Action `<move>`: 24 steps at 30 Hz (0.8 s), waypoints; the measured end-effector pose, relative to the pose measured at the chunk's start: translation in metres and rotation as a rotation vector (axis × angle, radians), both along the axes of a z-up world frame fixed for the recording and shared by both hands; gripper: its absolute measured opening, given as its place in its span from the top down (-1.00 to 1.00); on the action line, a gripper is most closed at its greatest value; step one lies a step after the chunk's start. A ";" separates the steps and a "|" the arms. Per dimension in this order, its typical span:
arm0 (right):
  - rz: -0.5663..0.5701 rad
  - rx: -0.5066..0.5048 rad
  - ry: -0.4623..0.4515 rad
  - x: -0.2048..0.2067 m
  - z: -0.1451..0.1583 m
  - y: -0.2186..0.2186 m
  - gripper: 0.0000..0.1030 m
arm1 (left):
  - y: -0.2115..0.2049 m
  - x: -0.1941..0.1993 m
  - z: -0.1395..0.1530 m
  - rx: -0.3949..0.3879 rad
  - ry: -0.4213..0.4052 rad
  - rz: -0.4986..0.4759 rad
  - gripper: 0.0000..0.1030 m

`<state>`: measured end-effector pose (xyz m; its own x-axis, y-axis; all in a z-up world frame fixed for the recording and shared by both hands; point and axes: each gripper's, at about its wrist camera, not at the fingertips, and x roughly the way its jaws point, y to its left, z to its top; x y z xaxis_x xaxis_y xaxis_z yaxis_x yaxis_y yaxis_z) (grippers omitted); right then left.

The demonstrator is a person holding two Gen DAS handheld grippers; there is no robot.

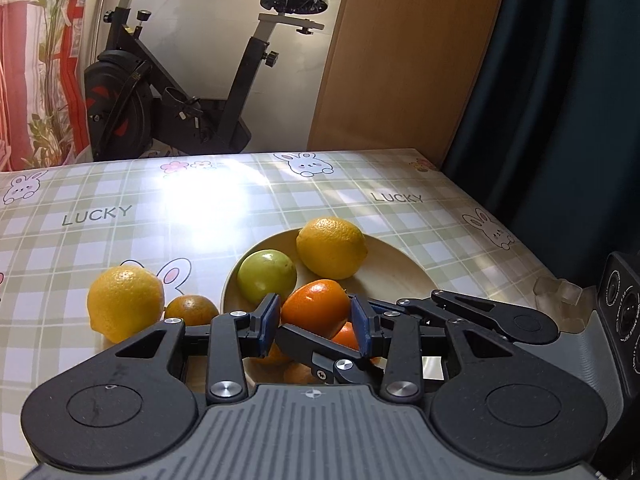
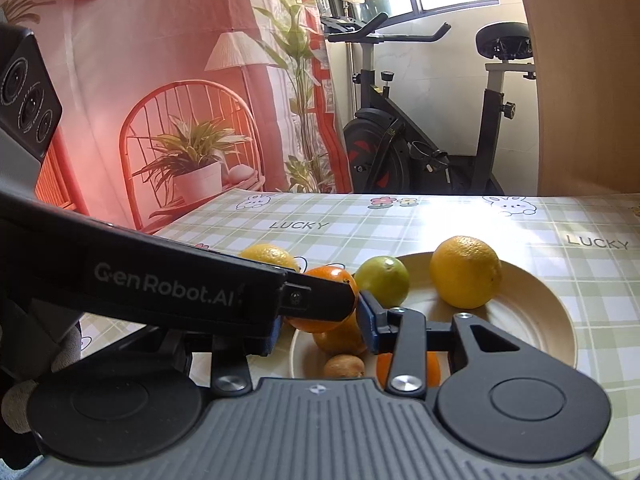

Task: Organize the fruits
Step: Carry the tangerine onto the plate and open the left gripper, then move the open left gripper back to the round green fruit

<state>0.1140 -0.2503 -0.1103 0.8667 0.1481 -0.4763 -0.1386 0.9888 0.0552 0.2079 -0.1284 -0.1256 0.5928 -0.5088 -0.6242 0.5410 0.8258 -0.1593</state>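
— Where's the orange sitting?

— Between the blue pads of the left gripper, above the near left part of the plate. The fingers are narrowly apart and clamped on it, one pad on each side.

— And the right gripper?

— It comes in just beside the left one, a little lower, and the two cross. Its right pad lies against a second orange that sits under the first. Its other pad is mostly hidden behind the left gripper's finger (the one with the lettering), so I cannot tell whether it is clamped or merely close around the fruit.

— What else is on the plate?

— A green fruit just behind the held orange, and a lemon touching it, further back. At the near rim there is a small brown fruit and more orange, partly covered by the fingers.

— Anything off the plate?

— Yes, to its left: another lemon with a small mottled orange touching it, both on the checked tablecloth (rabbits and the word LUCKY printed on it).

— And beyond the table?

— An exercise bike stands against the wall.
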 end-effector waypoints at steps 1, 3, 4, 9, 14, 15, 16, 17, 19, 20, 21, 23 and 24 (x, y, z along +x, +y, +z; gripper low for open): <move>-0.009 0.002 -0.001 0.001 0.000 -0.004 0.18 | -0.006 0.003 0.000 0.007 -0.002 -0.005 0.20; -0.031 0.006 -0.007 0.005 0.000 -0.012 0.18 | -0.014 0.009 -0.002 0.007 -0.002 -0.013 0.19; -0.040 0.007 -0.009 0.006 0.000 -0.015 0.18 | -0.017 0.013 -0.003 0.005 0.001 -0.015 0.18; -0.092 -0.020 -0.032 0.012 -0.004 -0.029 0.18 | -0.027 0.027 -0.011 0.009 0.032 -0.020 0.18; -0.123 -0.006 -0.031 0.014 -0.013 -0.040 0.18 | -0.035 0.031 -0.016 0.022 0.043 -0.025 0.17; -0.130 -0.004 -0.028 0.014 -0.014 -0.040 0.18 | -0.036 0.031 -0.016 0.030 0.044 -0.024 0.17; -0.134 -0.007 -0.029 0.014 -0.014 -0.040 0.18 | -0.036 0.033 -0.017 0.029 0.050 -0.022 0.17; -0.137 -0.011 -0.027 0.015 -0.014 -0.039 0.18 | -0.036 0.035 -0.018 0.027 0.054 -0.021 0.17; -0.141 -0.012 -0.016 0.017 -0.015 -0.039 0.18 | -0.038 0.037 -0.019 0.032 0.057 -0.018 0.17; -0.145 -0.016 -0.011 0.017 -0.015 -0.038 0.18 | -0.039 0.037 -0.020 0.038 0.057 -0.017 0.17; -0.147 -0.018 -0.005 0.018 -0.015 -0.038 0.18 | -0.040 0.038 -0.021 0.044 0.057 -0.014 0.17; -0.149 -0.021 0.009 0.022 -0.015 -0.038 0.18 | -0.041 0.039 -0.022 0.051 0.059 -0.011 0.17; -0.148 -0.021 0.017 0.022 -0.016 -0.038 0.18 | -0.042 0.040 -0.023 0.054 0.061 -0.008 0.17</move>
